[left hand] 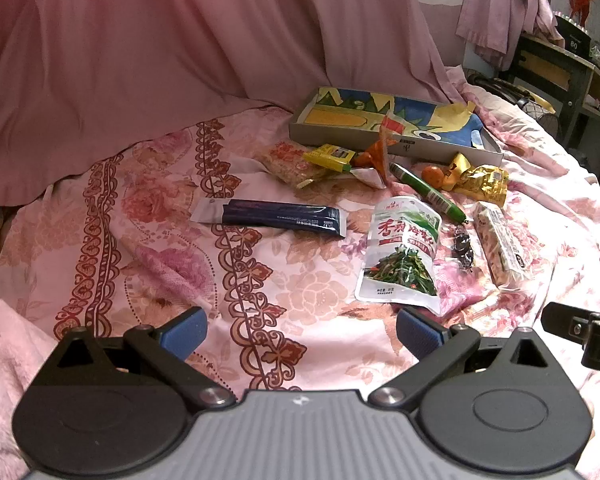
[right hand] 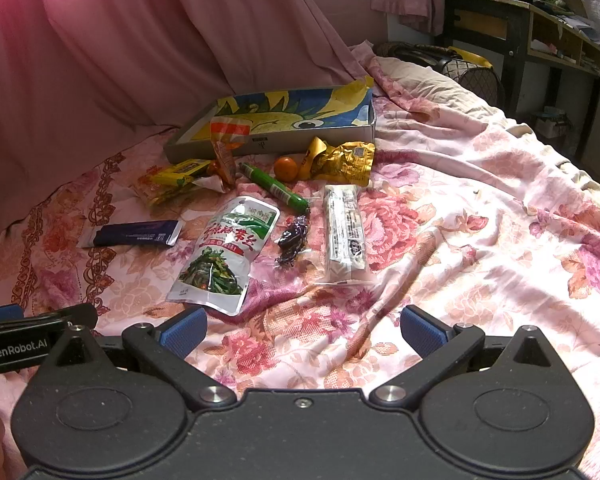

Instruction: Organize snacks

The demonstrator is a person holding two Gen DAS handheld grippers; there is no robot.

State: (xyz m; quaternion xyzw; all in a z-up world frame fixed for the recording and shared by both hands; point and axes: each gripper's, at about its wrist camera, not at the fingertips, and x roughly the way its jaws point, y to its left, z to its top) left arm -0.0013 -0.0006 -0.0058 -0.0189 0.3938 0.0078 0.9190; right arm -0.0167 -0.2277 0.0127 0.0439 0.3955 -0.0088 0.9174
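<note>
Several snacks lie on a floral bedspread before a shallow cardboard box (left hand: 396, 142) (right hand: 284, 142) lined with a blue and yellow picture. Nearest is a white and green seaweed pouch (left hand: 400, 254) (right hand: 226, 254). A dark blue sachet (left hand: 276, 216) (right hand: 134, 232) lies to its left, a pale wrapped bar (left hand: 500, 246) (right hand: 344, 232) to its right. Behind are a green sausage stick (left hand: 428, 192) (right hand: 276, 188), a gold packet (left hand: 484, 182) (right hand: 344, 162), an orange ball (right hand: 286, 168) and yellow packets (left hand: 328, 156) (right hand: 180, 172). My left gripper (left hand: 300, 332) and right gripper (right hand: 302, 330) hover open and empty in front of the pouch.
A pink curtain (left hand: 180, 52) hangs behind the bed. A dark desk with shelves (right hand: 540, 28) stands at the far right, with a mesh basket (right hand: 472, 76) beside it. A small dark purple wrapper (right hand: 294, 240) lies between pouch and bar. The left gripper's side (right hand: 24, 342) shows at the right view's left edge.
</note>
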